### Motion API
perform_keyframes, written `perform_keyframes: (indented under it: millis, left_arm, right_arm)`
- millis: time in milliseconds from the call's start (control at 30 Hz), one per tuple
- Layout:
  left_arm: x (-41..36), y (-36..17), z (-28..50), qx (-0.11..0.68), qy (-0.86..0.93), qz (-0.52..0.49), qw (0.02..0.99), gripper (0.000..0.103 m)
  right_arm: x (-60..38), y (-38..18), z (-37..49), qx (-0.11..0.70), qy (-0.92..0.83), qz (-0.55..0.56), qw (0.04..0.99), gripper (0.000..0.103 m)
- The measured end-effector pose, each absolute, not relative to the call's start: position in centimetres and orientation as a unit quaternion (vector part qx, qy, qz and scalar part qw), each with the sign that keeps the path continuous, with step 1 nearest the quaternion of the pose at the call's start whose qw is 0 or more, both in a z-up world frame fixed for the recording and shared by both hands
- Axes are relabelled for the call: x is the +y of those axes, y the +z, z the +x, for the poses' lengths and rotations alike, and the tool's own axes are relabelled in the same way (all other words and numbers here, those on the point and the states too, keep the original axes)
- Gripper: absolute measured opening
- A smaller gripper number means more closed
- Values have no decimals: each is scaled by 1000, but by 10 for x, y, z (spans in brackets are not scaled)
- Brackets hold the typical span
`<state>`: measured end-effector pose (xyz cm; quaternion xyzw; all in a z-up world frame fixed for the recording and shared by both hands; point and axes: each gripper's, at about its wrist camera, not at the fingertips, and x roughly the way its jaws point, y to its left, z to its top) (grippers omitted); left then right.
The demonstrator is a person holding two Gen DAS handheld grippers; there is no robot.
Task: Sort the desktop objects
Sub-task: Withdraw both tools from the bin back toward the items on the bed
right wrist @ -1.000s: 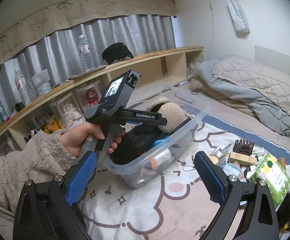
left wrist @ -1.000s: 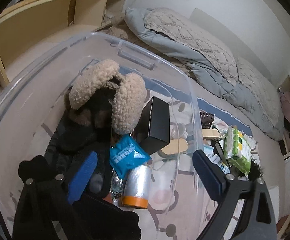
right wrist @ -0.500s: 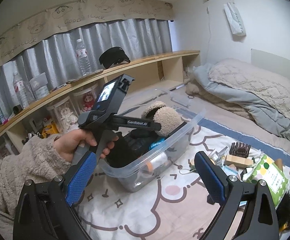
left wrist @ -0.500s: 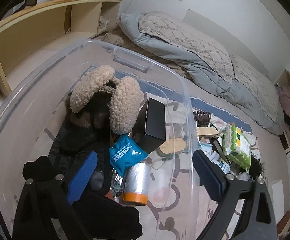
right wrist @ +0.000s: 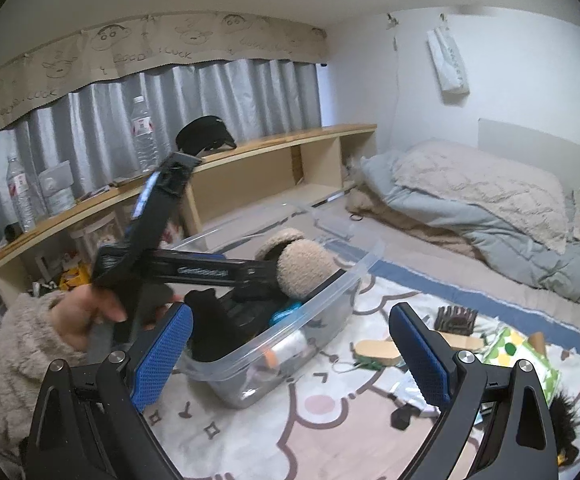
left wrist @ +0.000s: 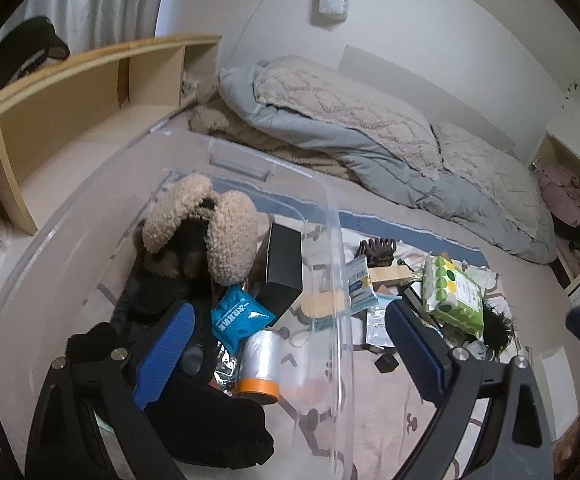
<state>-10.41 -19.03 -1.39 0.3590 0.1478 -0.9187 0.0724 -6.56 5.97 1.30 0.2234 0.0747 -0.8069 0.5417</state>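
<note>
Bin (left wrist: 335, 216) on mat (left wrist: 385, 412); earmuffs (left wrist: 230, 240), box (left wrist: 284, 264), packet (left wrist: 238, 316), tape roll (left wrist: 260, 360) inside. Wipes pack (left wrist: 453, 292), hair clip (left wrist: 377, 248) at bin's 3 o'clock. Duvet (left wrist: 369, 140) at 12; shelf (left wrist: 70, 92) at 10.

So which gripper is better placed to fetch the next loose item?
Right, probably. The right gripper is open and empty, facing the loose items such as the green wipes pack, while the left gripper hangs over the clear bin.

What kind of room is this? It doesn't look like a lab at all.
Most likely a bedroom in someone's home: a rumpled grey duvet lies on low bedding, grey curtains hang behind a long wooden shelf, and a cartoon-print blanket covers the surface being sorted.
</note>
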Motion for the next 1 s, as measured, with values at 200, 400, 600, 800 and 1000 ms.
perform_keyframes:
  millis: [200, 400, 600, 800, 1000]
  left_arm:
    - [-180, 2, -84, 129, -933, 326, 77, 98]
    - [-165, 22, -64, 99, -953, 275, 76, 103]
    - [-149, 31, -54, 80, -962, 255, 61, 103]
    - [-135, 31, -54, 65, -965, 249, 54, 103]
    - [-122, 30, -56, 52, -968, 241, 49, 103]
  right_arm:
    - [62, 15, -68, 81, -830, 202, 514, 103]
    - [71, 15, -77, 73, -848, 198, 485, 103]
    - [85, 12, -92, 59, -870, 204, 445, 103]
    - [98, 12, -99, 55, -884, 207, 415, 103]
    - [117, 13, -103, 50, -898, 205, 385, 103]
